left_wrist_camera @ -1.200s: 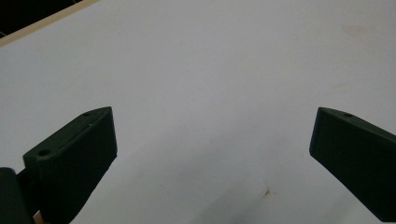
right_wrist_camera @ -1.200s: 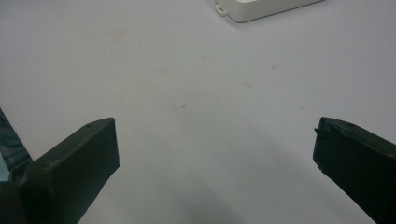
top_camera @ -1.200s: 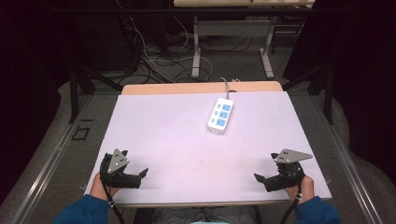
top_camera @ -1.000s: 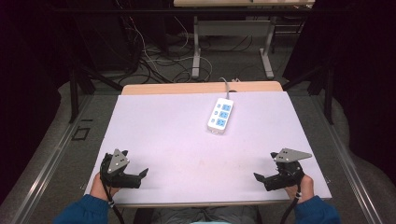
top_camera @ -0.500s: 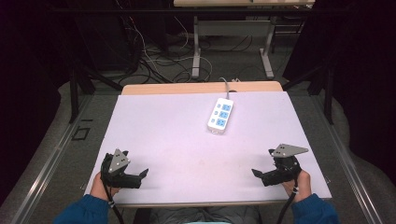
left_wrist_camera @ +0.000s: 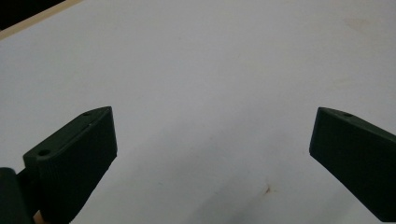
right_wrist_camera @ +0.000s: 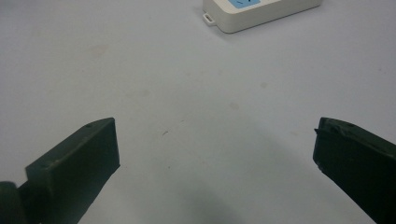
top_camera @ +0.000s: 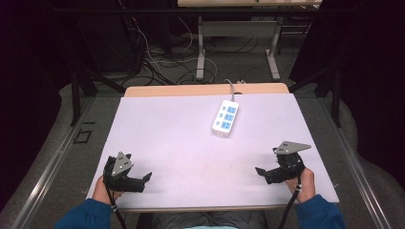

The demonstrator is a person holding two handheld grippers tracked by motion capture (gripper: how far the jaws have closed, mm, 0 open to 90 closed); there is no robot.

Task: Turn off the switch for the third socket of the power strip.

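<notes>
while both claws are wide apart and empty, you bring the right claw (top_camera: 263, 172) slowly toward the power strip (top_camera: 225, 117), low over the bench (top_camera: 181, 143).

We note a white sheet (top_camera: 191, 138) covering the wooden table (top_camera: 157, 90); at twelve o'clock beyond, tangled cables (top_camera: 157, 62) and grey table legs (top_camera: 200, 52).
</notes>
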